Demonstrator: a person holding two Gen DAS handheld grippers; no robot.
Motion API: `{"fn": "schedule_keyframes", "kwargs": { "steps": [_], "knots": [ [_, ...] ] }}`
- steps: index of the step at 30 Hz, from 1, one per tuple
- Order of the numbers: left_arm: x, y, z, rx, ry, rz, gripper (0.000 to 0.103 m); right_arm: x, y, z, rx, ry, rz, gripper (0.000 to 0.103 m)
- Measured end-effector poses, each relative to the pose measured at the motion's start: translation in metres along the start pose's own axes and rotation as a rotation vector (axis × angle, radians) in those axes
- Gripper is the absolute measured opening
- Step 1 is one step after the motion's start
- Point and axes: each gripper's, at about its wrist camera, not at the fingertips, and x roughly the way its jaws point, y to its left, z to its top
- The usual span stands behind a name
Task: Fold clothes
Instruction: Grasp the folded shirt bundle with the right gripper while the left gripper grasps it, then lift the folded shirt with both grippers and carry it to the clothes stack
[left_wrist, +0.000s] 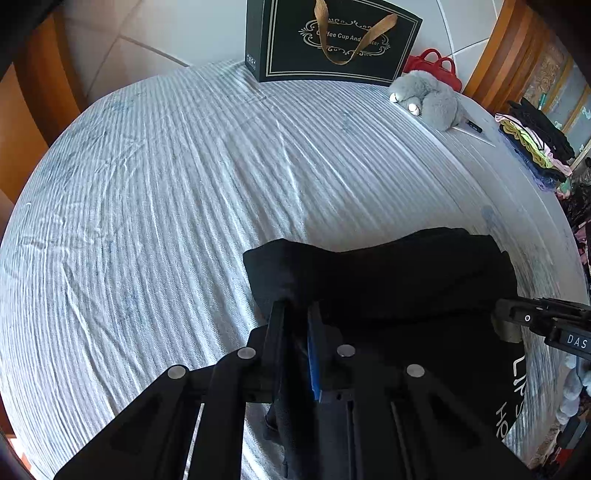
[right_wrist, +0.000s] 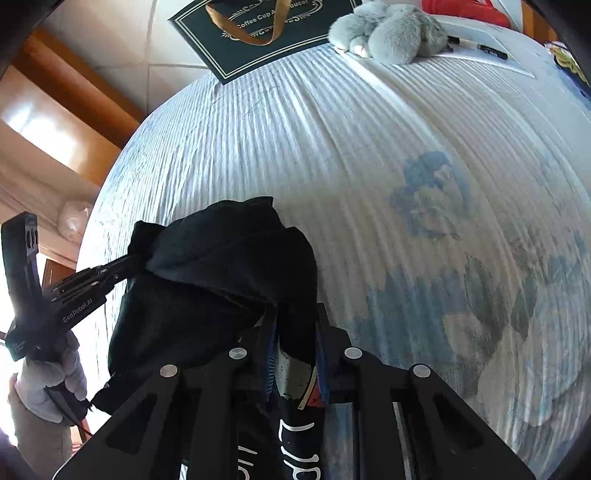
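Observation:
A black garment (left_wrist: 391, 280) with white lettering is held up over the striped bed sheet (left_wrist: 166, 192). My left gripper (left_wrist: 295, 314) is shut on its left top edge. My right gripper (right_wrist: 291, 314) is shut on the other top edge of the same black garment (right_wrist: 229, 258), whose white print hangs between the fingers. The right gripper's tip shows at the right edge of the left wrist view (left_wrist: 517, 317). The left gripper shows at the left of the right wrist view (right_wrist: 122, 267), clamped on the cloth.
A black gift bag (left_wrist: 332, 40) stands at the far edge of the bed. A grey plush toy (left_wrist: 428, 99), a red bag (left_wrist: 436, 64) and a marker on paper (left_wrist: 472, 127) lie far right. A stack of folded clothes (left_wrist: 535, 147) sits at the right edge.

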Motion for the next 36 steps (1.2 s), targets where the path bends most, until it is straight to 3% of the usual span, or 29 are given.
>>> {"fn": "schedule_keyframes", "kwargs": {
  "steps": [2,4,6,7,11,18,19,20,21,22,23,27,29,31,32,33,34,36],
  "knots": [
    [-0.006,0.001,-0.003,-0.014,-0.001,-0.01,0.015,-0.002,-0.005,-0.003,0.029,-0.015,-0.013,0.039],
    [-0.024,0.002,-0.011,-0.028,-0.013,-0.039,0.029,-0.017,-0.008,-0.008,0.042,-0.041,0.001,0.041],
    [-0.048,0.003,-0.027,-0.031,-0.04,-0.068,0.058,-0.036,-0.008,-0.017,0.025,-0.069,0.014,0.041],
    [-0.057,0.003,-0.036,-0.032,-0.052,-0.083,0.06,-0.043,-0.007,-0.023,0.014,-0.071,0.017,0.042],
    [-0.063,-0.006,-0.06,-0.046,-0.05,-0.118,0.06,-0.054,-0.007,-0.055,-0.012,-0.054,0.008,0.049],
    [-0.034,-0.008,-0.057,-0.155,-0.037,-0.141,0.058,-0.038,-0.007,-0.084,0.006,-0.002,0.027,0.049],
    [-0.031,-0.007,-0.057,-0.166,-0.033,-0.141,0.055,-0.036,-0.007,-0.086,0.012,0.001,0.036,0.049],
    [-0.026,-0.008,-0.058,-0.166,-0.011,-0.109,0.035,-0.034,-0.007,-0.087,0.013,0.003,0.037,0.049],
    [-0.021,-0.008,-0.061,-0.162,0.014,-0.07,0.023,-0.032,-0.006,-0.088,0.008,0.003,0.025,0.046],
    [-0.02,-0.008,-0.063,-0.159,0.02,-0.052,0.023,-0.029,-0.005,-0.088,-0.003,0.009,0.0,0.026],
    [-0.022,-0.009,-0.066,-0.151,0.024,-0.039,0.022,-0.028,-0.005,-0.087,-0.016,0.021,-0.032,0.017],
    [-0.027,-0.013,-0.073,-0.106,0.032,-0.002,0.022,-0.027,-0.004,-0.087,-0.04,0.041,-0.05,0.013],
    [-0.034,-0.013,-0.075,-0.104,0.021,-0.032,0.023,-0.032,-0.002,-0.087,-0.063,0.02,-0.032,0.014],
    [-0.044,-0.011,-0.076,-0.118,-0.004,-0.081,0.037,-0.042,-0.004,-0.083,-0.077,-0.018,-0.006,0.018],
    [-0.048,-0.01,-0.076,-0.115,-0.025,-0.097,0.063,-0.047,-0.007,-0.078,-0.08,-0.04,0.008,0.023],
    [-0.05,-0.01,-0.075,-0.11,-0.042,-0.106,0.077,-0.05,-0.009,-0.072,-0.079,-0.058,0.019,0.026],
    [-0.047,-0.012,-0.074,-0.097,-0.043,-0.094,0.077,-0.052,-0.011,-0.066,-0.077,-0.068,0.025,0.031],
    [-0.038,-0.013,-0.073,-0.092,-0.028,-0.089,0.077,-0.048,-0.013,-0.053,-0.074,-0.076,0.036,0.031]
  ]
}}
